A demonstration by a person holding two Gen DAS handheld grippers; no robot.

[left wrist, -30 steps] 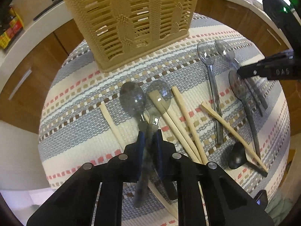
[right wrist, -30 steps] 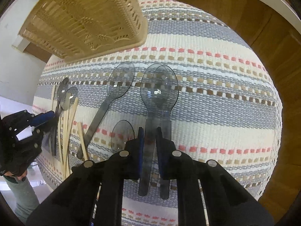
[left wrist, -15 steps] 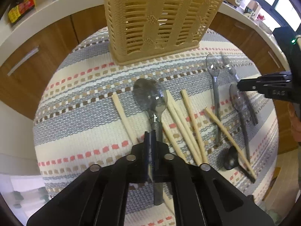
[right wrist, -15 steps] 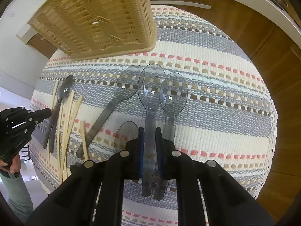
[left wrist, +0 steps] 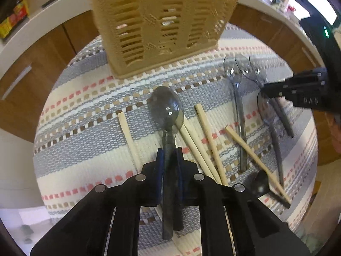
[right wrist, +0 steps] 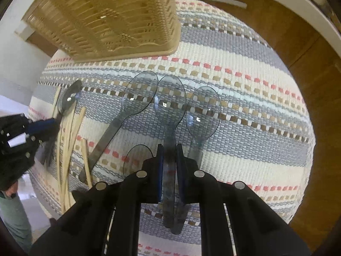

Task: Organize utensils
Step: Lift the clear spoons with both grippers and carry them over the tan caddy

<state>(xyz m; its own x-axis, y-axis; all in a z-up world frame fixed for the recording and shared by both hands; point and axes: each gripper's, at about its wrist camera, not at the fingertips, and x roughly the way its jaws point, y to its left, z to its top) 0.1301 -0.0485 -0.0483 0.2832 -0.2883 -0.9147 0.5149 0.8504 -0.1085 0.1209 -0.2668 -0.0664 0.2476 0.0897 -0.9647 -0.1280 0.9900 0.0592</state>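
Observation:
My left gripper [left wrist: 169, 151] has its jaws closing, and the pads press on the handle of a smoky dark spoon [left wrist: 166, 111], whose bowl points toward the tan slotted basket [left wrist: 162, 21]. A second dark handle shows just beside the held one; I cannot tell whether it is gripped too. My right gripper [right wrist: 169, 147] is shut on the handle of a clear spoon [right wrist: 170, 102], held over the striped mat [right wrist: 245, 98] below the basket [right wrist: 119, 17]. Another clear spoon [right wrist: 202, 115] lies just right of it.
Several pale chopsticks [left wrist: 210, 140] lie loose on the mat right of my left gripper. Clear spoons [left wrist: 236, 98] and a small black spoon [left wrist: 259, 184] lie further right. The mat covers a round table with wooden cabinets [left wrist: 32, 81] and a white counter behind it.
Both held spoons have come up off the mat and toward the basket, which looks larger. The right spoon has parted from the one it overlapped. The left pair's bowls now overlap.

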